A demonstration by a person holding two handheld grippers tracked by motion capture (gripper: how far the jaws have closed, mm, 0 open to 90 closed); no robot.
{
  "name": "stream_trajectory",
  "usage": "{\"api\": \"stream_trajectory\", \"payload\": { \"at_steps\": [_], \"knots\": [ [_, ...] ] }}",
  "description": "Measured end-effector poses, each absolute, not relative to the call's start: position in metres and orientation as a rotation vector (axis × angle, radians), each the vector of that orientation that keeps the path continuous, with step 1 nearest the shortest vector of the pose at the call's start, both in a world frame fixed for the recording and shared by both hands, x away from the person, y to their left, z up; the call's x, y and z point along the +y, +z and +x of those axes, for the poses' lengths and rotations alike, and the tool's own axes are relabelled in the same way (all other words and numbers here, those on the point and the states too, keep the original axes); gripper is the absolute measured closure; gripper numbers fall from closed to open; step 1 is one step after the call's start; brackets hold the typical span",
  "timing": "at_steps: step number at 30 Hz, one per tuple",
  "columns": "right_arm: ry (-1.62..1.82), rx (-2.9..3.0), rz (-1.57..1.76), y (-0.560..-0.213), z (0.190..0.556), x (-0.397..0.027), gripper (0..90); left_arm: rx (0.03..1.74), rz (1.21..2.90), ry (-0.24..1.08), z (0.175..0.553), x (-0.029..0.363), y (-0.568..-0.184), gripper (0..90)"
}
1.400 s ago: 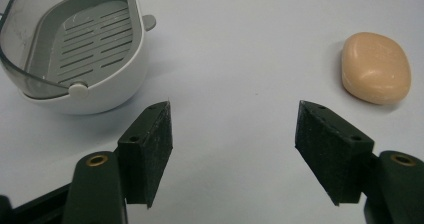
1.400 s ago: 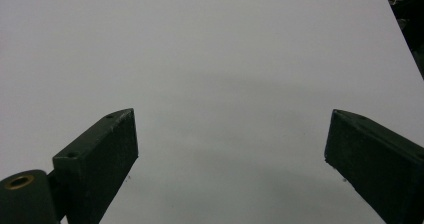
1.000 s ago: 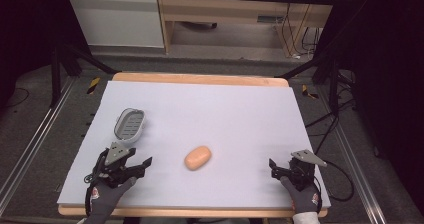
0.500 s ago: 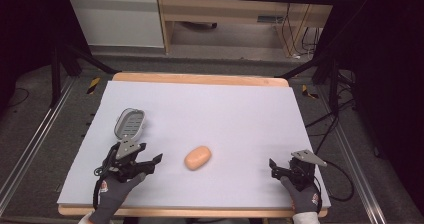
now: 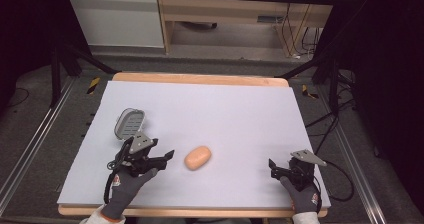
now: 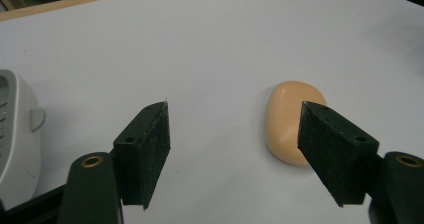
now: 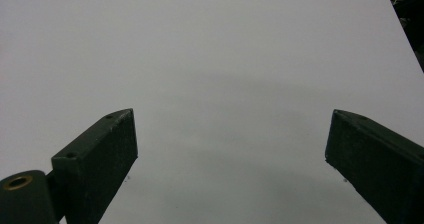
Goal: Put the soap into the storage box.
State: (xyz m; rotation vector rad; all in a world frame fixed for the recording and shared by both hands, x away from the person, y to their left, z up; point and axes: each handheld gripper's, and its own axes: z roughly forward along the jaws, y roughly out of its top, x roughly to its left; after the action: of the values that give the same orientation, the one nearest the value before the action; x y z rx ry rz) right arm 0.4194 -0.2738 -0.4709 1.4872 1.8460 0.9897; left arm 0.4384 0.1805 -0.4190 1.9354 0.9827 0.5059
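Tabletop (image 5: 210,104): white sheet over a wood board, clear apart from two items.

Soap dish (image 5: 129,122): grey, slotted, near the left edge, just beyond the left gripper; its rim also shows at the left of the left gripper view.

Soap bar (image 5: 198,157): peach, rounded, lying flat near centre-front, apart from the dish.

Left gripper (image 5: 167,155): jaws wide apart, holding nothing, aimed at the bar; in the left gripper view the bar sits off to the right, partly behind the right jaw. Gloved hand low, forearm in from the front edge.

Right gripper (image 5: 271,164): jaws spread, nothing held, parked at the front right corner, well apart from the bar.

Step, as judged: approach for pickup of the bar. Next move req. shifting the left gripper so the bar sits between the jaws, then closing across its narrow width. Likely dest. is the dish.
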Motion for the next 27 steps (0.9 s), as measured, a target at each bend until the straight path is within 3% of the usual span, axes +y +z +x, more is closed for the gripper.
{"api": "stream_trajectory", "payload": {
  "at_steps": [27],
  "knots": [
    [0.996,1.871,1.493,-0.473,0.422,-0.273,6.6,0.917,2.0,0.451,0.453,0.135,-0.424,28.6]
  ]
}}
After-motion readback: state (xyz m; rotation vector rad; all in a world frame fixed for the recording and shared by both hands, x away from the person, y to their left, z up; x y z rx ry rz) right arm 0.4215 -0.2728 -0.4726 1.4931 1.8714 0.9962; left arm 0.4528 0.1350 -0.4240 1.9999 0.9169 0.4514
